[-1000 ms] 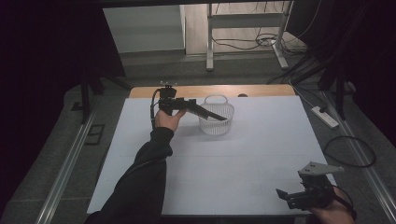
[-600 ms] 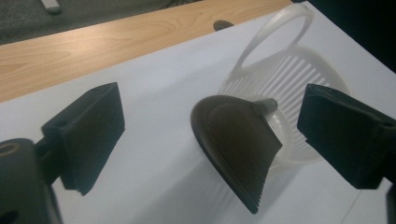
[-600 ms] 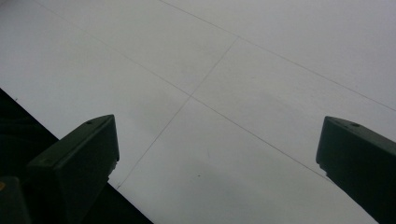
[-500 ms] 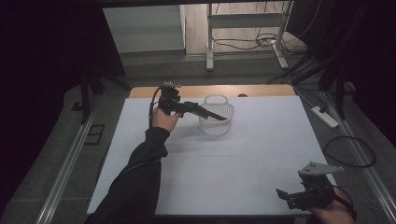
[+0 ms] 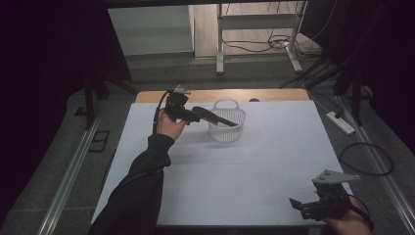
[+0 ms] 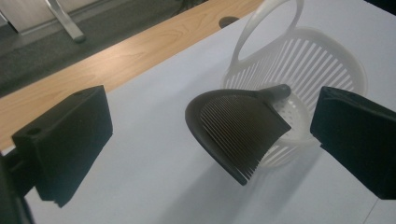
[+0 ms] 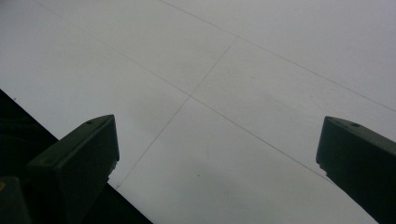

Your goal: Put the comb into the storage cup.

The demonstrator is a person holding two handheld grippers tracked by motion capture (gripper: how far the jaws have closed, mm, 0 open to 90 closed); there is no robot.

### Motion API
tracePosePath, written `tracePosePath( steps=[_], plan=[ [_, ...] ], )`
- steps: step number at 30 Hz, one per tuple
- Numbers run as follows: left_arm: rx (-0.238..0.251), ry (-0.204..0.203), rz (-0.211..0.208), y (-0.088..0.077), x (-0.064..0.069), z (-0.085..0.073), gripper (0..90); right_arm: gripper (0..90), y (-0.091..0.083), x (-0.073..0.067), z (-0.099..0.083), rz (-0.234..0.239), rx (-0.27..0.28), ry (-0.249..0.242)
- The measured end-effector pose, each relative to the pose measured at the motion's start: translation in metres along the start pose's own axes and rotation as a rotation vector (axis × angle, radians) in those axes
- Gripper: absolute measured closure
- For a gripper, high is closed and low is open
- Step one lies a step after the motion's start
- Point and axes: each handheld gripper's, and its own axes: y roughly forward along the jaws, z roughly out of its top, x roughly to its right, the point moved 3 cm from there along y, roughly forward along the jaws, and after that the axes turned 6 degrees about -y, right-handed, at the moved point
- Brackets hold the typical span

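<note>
A white slotted basket [image 5: 226,126] with a loop handle [image 6: 266,28] stands at the far middle of the white table [image 5: 264,166]. A black ribbed scoop [image 6: 236,128] leans on its rim, handle end down inside and blade sticking out toward me. My left gripper [image 6: 215,112] hovers beside the basket [image 6: 308,70]. Its jaws have just been opening and stand wide on either side of the scoop, with neither pad touching it. From above, the left gripper [image 5: 201,113] points right at the scoop [image 5: 222,120]. My right gripper [image 5: 299,208] rests open near the table's front right edge.
A bare wooden strip [image 6: 107,60] runs along the table's far edge. Beyond it are a dark floor, metal table legs [image 5: 220,44] and cables. The right gripper [image 7: 215,140] looks down on plain white tabletop [image 7: 243,70] next to the table's dark edge.
My left hand has shifted only slightly beside the basket, and the scoop stays propped on the rim. The right hand has not moved.
</note>
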Motion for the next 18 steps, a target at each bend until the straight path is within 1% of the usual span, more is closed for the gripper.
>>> tracePosePath(
  steps=[4, 10, 14, 18],
  plan=[
    [0.016, 0.015, 0.002, -0.004, 0.0, -0.003, 0.0, 0.0, 0.0, 0.0, 0.0, -0.001, -0.001, -0.001],
    [0.017, 0.025, -0.003, -0.01, -0.002, -0.008, 0.0, 0.0, 0.0, 0.0, 0.0, -0.003, -0.001, -0.001],
    [0.033, 0.013, -0.01, -0.014, -0.002, -0.011, 0.0, 0.0, 0.0, 0.0, 0.0, -0.011, 0.004, 0.002],
    [0.043, -0.006, -0.035, -0.017, -0.003, -0.015, 0.0, 0.0, -0.001, 0.0, 0.0, -0.013, 0.006, 0.0]
  ],
)
